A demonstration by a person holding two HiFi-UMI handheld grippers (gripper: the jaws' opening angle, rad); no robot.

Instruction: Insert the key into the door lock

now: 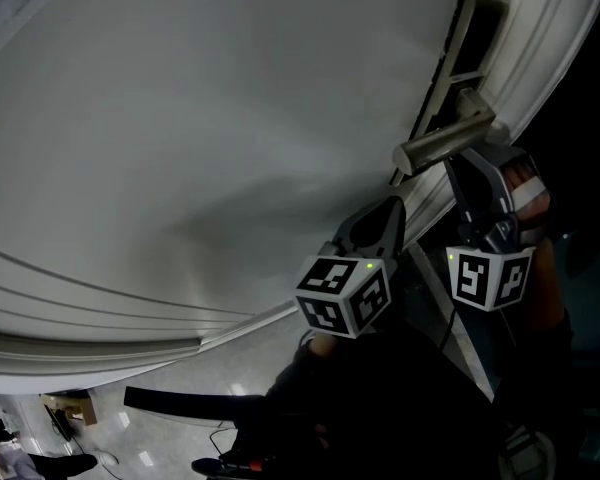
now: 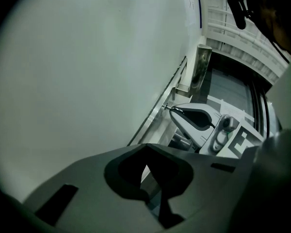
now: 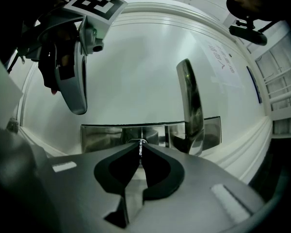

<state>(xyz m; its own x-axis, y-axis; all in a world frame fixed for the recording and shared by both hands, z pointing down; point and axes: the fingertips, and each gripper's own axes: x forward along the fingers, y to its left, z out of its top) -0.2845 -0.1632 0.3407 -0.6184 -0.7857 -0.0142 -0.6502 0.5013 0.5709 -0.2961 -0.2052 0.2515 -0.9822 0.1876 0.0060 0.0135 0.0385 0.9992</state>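
**Right gripper** [image 3: 140,149]: jaws closed on the key [image 3: 140,147]. The key is a thin metal blade held edge-on between the jaw tips. Its far end is at the keyhole of the door lock [image 3: 102,137]. How far it has entered cannot be determined.

**Left gripper** [image 2: 146,148]: jaw tips together, with nothing between them. It is positioned just to the left of the right gripper, near the door face and apart from the lock.

**Door lock:** a polished metal plate on the right edge of the door [image 1: 180,118]. The lever handle [image 3: 190,101] projects from the plate, to the right of the keyhole in the right gripper view.

**Surface:** the door is white and smooth, with a raised moulding [image 1: 100,303] running along its lower panel. Stepped white trim borders it on the lock side.

**Room:** lighting is dim. In the head view, a pale tiled floor [image 1: 170,438] lies below the door, with a dark cable and a small brown box [image 1: 75,405] at the far left.
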